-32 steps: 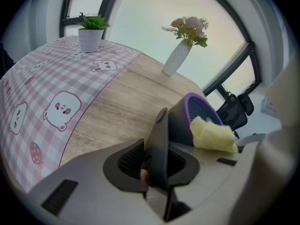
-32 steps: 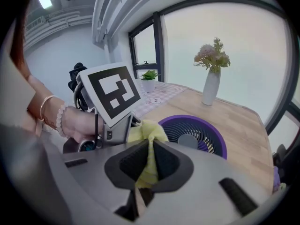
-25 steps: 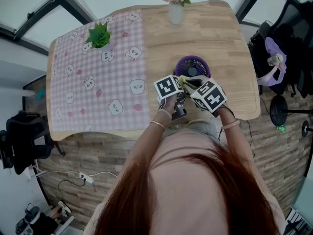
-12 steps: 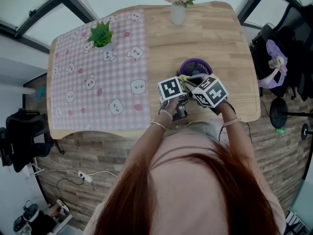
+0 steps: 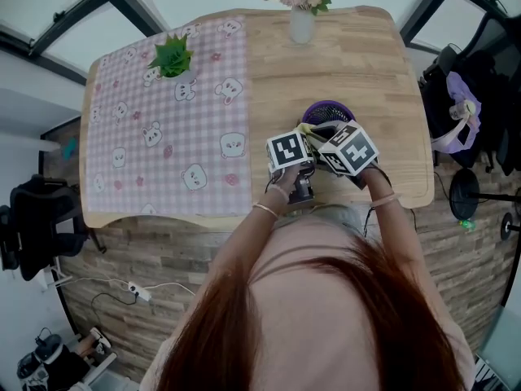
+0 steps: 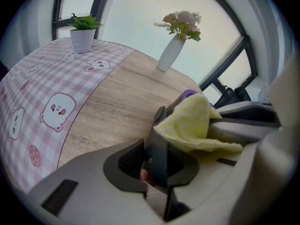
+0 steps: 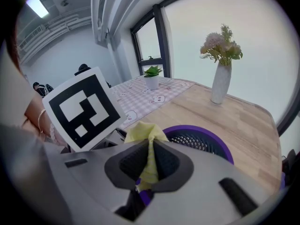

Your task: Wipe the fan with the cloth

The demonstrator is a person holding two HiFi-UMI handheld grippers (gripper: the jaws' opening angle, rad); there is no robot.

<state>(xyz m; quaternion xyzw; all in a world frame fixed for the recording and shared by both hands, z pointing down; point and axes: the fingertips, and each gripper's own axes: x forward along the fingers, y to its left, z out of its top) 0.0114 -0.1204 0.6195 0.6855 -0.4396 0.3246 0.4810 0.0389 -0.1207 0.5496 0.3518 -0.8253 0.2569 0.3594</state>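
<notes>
A small purple fan (image 5: 327, 111) stands on the wooden table (image 5: 383, 72) near its front right; its grille (image 7: 199, 138) shows just beyond my right jaws. My right gripper (image 7: 149, 165) is shut on a yellow cloth (image 7: 146, 134), which hangs at the fan's near rim. My left gripper (image 6: 157, 159) sits close on the right gripper's left, its jaws closed on a thin dark upright part of the fan (image 6: 159, 146). From the left gripper view the cloth (image 6: 194, 125) drapes right beside that part. Both marker cubes hide the fingertips in the head view.
A pink checked tablecloth (image 5: 163, 137) covers the table's left half, with a small potted plant (image 5: 172, 58) at its far end. A white vase of flowers (image 5: 300, 19) stands at the far edge. The table's front edge (image 5: 407, 195) runs just below my hands. A chair with bags (image 5: 464, 108) is at the right.
My right gripper has edged slightly toward the fan with the cloth. The left gripper has stayed put on the dark part.
</notes>
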